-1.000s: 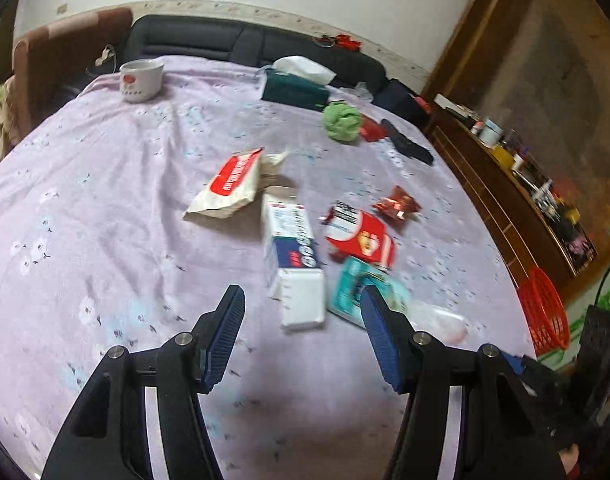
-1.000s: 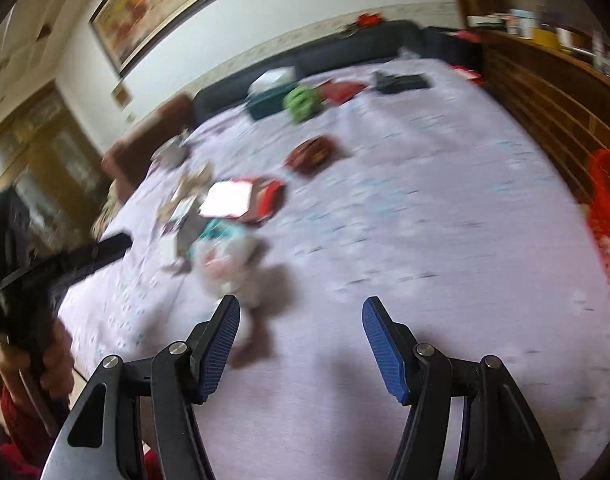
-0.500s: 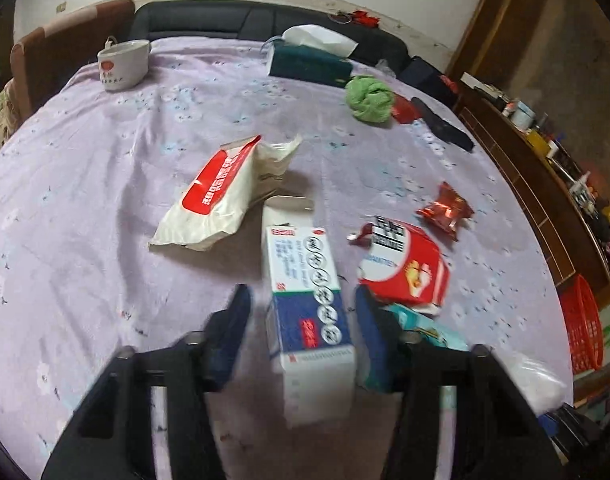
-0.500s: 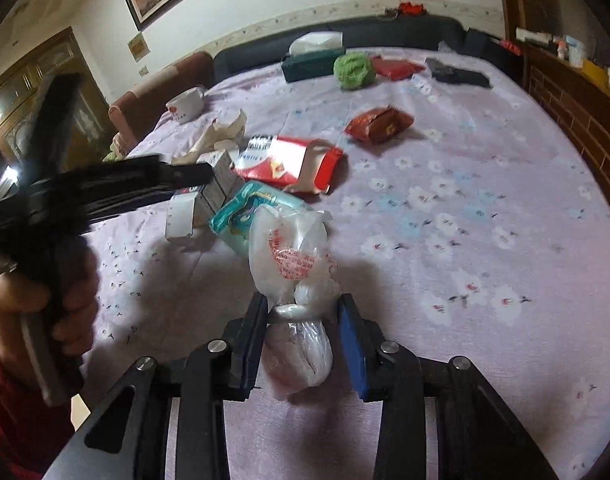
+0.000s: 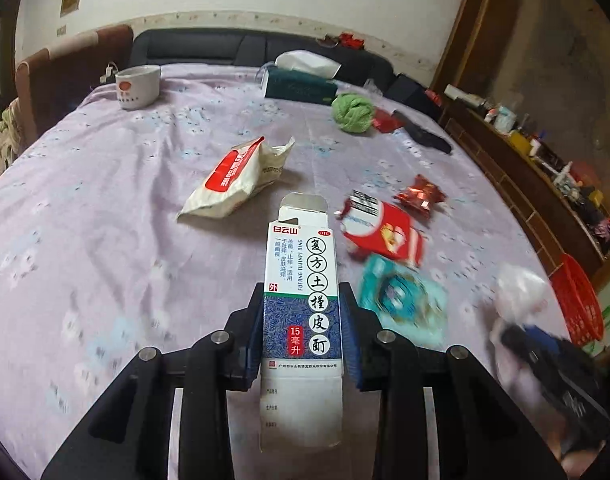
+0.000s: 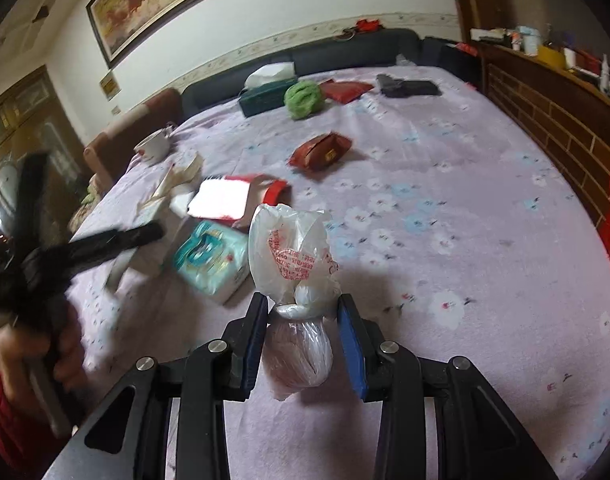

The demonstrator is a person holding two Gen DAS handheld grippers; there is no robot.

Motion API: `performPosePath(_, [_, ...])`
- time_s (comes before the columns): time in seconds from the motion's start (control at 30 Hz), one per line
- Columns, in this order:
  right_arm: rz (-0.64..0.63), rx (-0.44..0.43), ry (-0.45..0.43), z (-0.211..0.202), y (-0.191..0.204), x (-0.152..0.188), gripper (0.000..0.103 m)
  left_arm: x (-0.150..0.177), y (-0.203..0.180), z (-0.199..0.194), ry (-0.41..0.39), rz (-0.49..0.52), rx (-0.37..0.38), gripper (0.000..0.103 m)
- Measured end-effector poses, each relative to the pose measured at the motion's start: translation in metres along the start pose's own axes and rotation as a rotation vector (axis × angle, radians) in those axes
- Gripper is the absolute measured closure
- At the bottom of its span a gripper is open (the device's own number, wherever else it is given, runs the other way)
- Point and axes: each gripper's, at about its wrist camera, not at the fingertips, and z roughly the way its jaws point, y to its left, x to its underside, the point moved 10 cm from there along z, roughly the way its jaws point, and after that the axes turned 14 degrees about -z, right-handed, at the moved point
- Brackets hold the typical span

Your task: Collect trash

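Note:
A white and blue medicine box [image 5: 303,280] with an open flap sits between the pads of my left gripper [image 5: 303,320]. The jaws are closing and both pads press on its sides. My right gripper [image 6: 303,306] is shut on the knotted neck of a white plastic bag [image 6: 293,248] with red print. On the lilac cloth lie a white and red wipes pack [image 5: 233,184], a red packet [image 5: 381,232], a teal pack [image 5: 401,300] and a red snack wrapper [image 5: 421,196]. The left gripper [image 6: 105,248] shows blurred in the right wrist view, beside the teal pack [image 6: 209,256].
At the far end stand a mug [image 5: 138,86], a green tissue box [image 5: 301,86], a green cloth ball [image 5: 353,112] and a black case [image 5: 429,136]. A red basket [image 5: 581,300] sits off the table's right edge by a wooden sideboard. A person's hand [image 6: 65,364] holds the left gripper.
The left jaws went from wide open to pressing on the medicine box. The right jaws came in around the plastic bag's neck and have held it for the last half second.

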Motion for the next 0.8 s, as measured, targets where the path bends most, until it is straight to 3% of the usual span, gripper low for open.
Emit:
performPosePath(0.27, [-0.032, 0.092, -0.024, 0.005, -0.004, -0.005, 0.065, 0.010, -0.012, -0.034, -0.184, 0.065, -0.016, 0.071])
performPosePath(0.8, [-0.046, 0.087, -0.027, 0.008, -0.002, -0.005, 0.065, 0.020, -0.016, -0.024, -0.205, 0.102, -0.081, 0.071])
